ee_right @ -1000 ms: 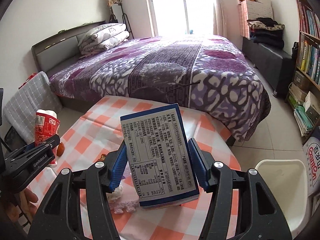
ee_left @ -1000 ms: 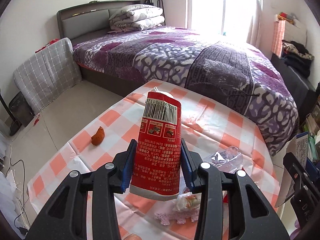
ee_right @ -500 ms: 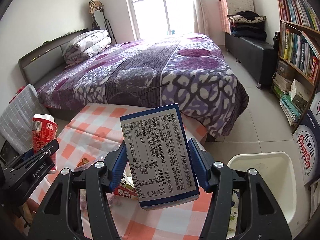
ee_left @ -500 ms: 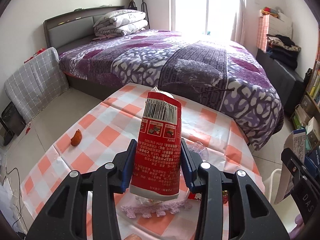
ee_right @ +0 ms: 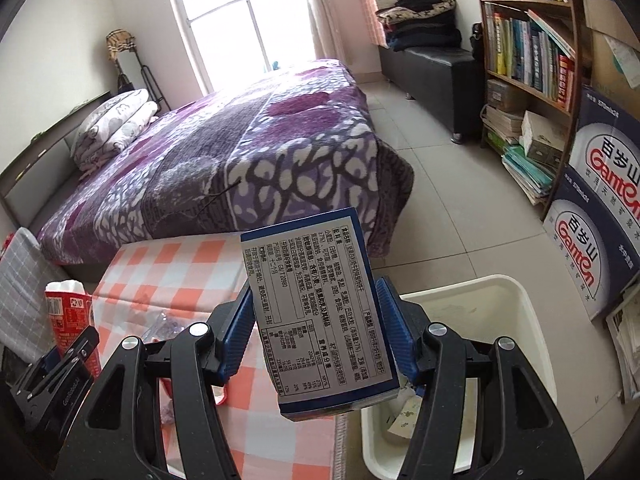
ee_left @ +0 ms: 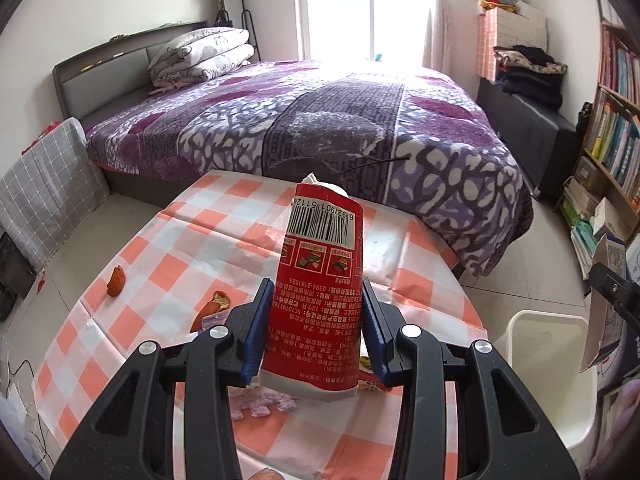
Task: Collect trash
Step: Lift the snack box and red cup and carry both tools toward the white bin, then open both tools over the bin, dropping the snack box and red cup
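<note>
My left gripper (ee_left: 316, 320) is shut on a red paper cup (ee_left: 320, 296) with a barcode and holds it above the checked table (ee_left: 180, 264). My right gripper (ee_right: 320, 328) is shut on a blue and white carton (ee_right: 320, 320) and holds it above the near rim of the white bin (ee_right: 496, 312), which has some scraps inside. The bin also shows in the left wrist view (ee_left: 548, 376), to the right of the table. The red cup and left gripper show at the left of the right wrist view (ee_right: 68, 320).
Orange peel pieces (ee_left: 117, 281) (ee_left: 212, 308), a pink crumpled scrap (ee_left: 260, 404) and a clear wrapper (ee_right: 160, 326) lie on the table. A purple bed (ee_left: 320, 120) stands beyond it. A bookshelf (ee_right: 532, 52) and stacked boxes (ee_right: 596, 240) stand to the right of the bin.
Both grippers have swung to the right with their loads. The right one has come from over the table to over the bin. More of the bin shows in both views.
</note>
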A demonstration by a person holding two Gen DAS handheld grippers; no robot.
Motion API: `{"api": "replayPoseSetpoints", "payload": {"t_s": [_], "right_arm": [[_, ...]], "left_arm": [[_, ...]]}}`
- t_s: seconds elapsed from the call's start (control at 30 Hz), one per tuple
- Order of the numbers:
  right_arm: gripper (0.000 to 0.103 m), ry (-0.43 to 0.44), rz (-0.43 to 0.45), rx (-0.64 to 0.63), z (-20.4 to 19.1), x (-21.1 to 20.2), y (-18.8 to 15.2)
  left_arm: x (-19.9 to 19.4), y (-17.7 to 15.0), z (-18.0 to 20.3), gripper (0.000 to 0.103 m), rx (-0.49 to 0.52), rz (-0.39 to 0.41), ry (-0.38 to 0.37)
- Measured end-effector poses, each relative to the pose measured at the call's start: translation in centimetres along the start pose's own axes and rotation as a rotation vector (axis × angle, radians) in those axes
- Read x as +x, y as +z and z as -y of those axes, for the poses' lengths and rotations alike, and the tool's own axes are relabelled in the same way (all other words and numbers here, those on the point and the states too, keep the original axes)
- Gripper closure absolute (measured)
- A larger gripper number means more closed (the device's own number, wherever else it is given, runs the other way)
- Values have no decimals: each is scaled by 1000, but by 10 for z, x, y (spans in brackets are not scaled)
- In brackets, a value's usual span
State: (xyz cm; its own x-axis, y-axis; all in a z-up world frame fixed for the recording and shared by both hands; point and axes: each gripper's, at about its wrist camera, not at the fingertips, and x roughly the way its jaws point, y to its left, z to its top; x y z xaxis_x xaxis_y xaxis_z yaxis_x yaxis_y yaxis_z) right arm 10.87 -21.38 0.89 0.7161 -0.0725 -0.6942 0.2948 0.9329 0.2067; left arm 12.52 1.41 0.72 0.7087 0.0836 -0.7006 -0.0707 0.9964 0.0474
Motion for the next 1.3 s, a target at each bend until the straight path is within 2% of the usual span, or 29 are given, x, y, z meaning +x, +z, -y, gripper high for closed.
{"api": "replayPoseSetpoints", "payload": {"t_s": [0.27, 0.33, 0.4, 0.5, 0.67, 1.0, 1.3], "right_arm": [[45, -136, -40, 128, 56, 4, 4], [39, -190, -15, 148, 68, -1, 6], [27, -217, 6, 166, 79, -5, 7], [20, -245, 18, 200, 96, -9, 9], [15, -262, 16, 243, 116, -13, 9], [10, -286, 33, 288, 141, -22, 11], [8, -284, 33, 345, 162, -28, 12]], "left_arm": [[-6, -7, 42, 61, 58, -7, -70], [-8, -9, 53, 61, 72, -10, -87], [-9, -12, 63, 61, 88, -11, -100], [-10, -18, 77, 61, 115, -15, -119], [-14, -26, 102, 61, 157, -22, -156], [-19, -45, 148, 60, 254, -41, -234], [-22, -58, 180, 58, 306, -98, -381]]}}
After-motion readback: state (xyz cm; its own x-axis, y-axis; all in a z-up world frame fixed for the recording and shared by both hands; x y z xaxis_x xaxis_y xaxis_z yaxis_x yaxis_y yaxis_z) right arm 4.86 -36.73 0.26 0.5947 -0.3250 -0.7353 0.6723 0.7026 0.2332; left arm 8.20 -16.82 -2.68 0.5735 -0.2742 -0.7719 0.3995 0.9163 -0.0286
